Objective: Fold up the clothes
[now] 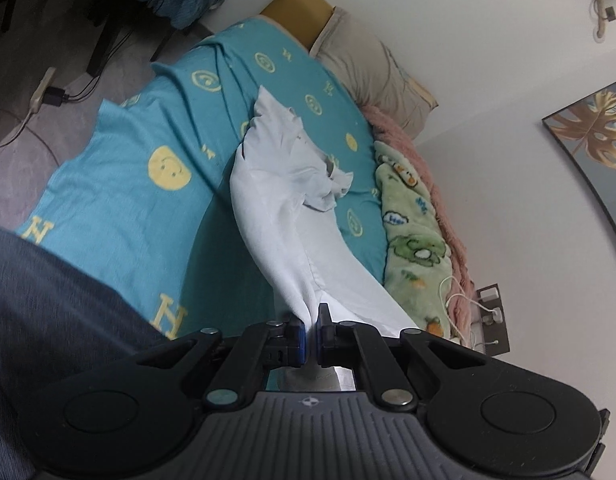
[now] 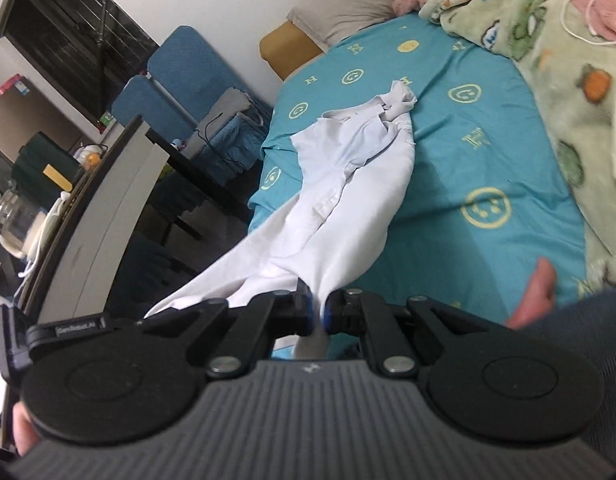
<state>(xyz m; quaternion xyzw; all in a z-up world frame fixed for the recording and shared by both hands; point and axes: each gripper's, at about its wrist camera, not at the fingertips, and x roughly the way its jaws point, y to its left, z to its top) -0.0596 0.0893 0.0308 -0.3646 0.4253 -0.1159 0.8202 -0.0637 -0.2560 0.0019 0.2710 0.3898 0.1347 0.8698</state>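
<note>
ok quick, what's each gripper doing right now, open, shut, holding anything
Left gripper: shut on the white cotton shirt, pinching its near edge.
Right gripper: shut on the same white shirt, which trails away over the teal bedsheet.

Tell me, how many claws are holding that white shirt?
2. The left claw pinches one corner of the white shirt; the right claw pinches another. Both are at its near end.

Left wrist view: looking along closed jaws toward 12 o'clock, close over the bed (image 1: 120,184). Right wrist view: same, opposite side. Shared: white shirt (image 1: 284,184), pillow (image 2: 348,4).
</note>
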